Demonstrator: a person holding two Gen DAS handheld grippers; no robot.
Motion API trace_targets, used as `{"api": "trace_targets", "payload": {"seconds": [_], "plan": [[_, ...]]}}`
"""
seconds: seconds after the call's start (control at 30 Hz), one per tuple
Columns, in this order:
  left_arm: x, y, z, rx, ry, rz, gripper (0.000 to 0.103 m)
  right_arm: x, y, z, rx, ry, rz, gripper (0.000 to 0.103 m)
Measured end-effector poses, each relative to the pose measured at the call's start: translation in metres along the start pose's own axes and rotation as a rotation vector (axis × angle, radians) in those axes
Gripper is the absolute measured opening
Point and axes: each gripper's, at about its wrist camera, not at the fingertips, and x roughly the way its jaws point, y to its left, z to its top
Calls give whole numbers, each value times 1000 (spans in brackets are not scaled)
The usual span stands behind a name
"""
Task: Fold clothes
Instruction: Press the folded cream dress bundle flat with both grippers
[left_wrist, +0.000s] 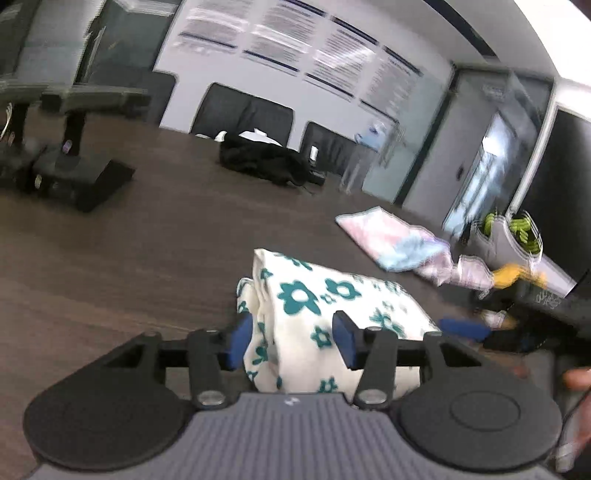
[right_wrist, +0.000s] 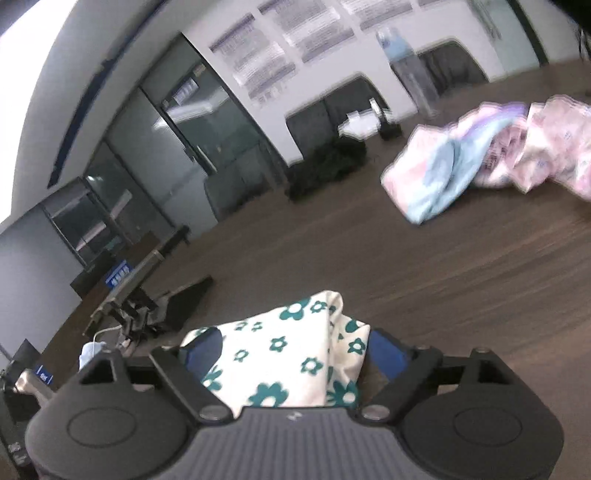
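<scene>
While both grippers stood over the white cloth with green flowers (left_wrist: 332, 306) on the brown table (left_wrist: 129, 258), the step in hand seemed to be the end of one fold. The left gripper (left_wrist: 291, 339) had its jaws apart, with the cloth between the blue pads but not clearly pinched. The right gripper (right_wrist: 291, 354) was wide open, and the cloth bundle lay between its fingers, loose. Judged from this, the next move calls for taking a fresh edge of the bundle, or leaving it and going to the pink and blue garment (right_wrist: 461, 158). That garment lay well apart, at about two o'clock from each gripper; the flowered cloth was at twelve o'clock, very near.
</scene>
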Motion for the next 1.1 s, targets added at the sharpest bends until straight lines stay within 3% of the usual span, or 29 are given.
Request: {"api": "trace_targets", "payload": {"seconds": [0.13, 0.27, 0.33, 0.4, 0.47, 0.6, 0.73, 0.8, 0.87, 0.9, 0.97, 1.1], "plan": [[-5, 9, 3, -50, -26, 4, 49, 32, -3, 7, 30, 98, -7, 80], [4, 3, 1, -34, 19, -8, 49, 38, 13, 1, -50, 97, 33, 81], [-1, -2, 2, 23, 4, -11, 50, 28, 15, 1, -77, 97, 33, 81], [-11, -10, 3, 107, -19, -15, 59, 9, 21, 1, -152, 88, 29, 80], [-23, -20, 3, 220, -17, -11, 84, -18, 31, -5, -302, 56, 24, 80], [-35, -42, -9, 389, 20, -7, 85, -52, 43, -31, -542, 47, -9, 80], [-27, -51, -26, 453, 85, -5, 84, -47, 51, -55, -676, 103, -36, 77], [-22, -53, -32, 466, 107, 3, 80, -41, 55, -58, -688, 119, -37, 66], [-19, -52, -32, 459, 116, 18, 70, -35, 58, -59, -689, 133, -27, 47], [-17, -50, -31, 451, 125, 22, 67, -33, 58, -59, -680, 135, -21, 44], [-13, -47, -28, 433, 147, 29, 43, -31, 57, -60, -669, 123, -29, 36], [-6, -43, -24, 411, 166, 30, 37, -31, 52, -58, -644, 108, -23, 27]]}}
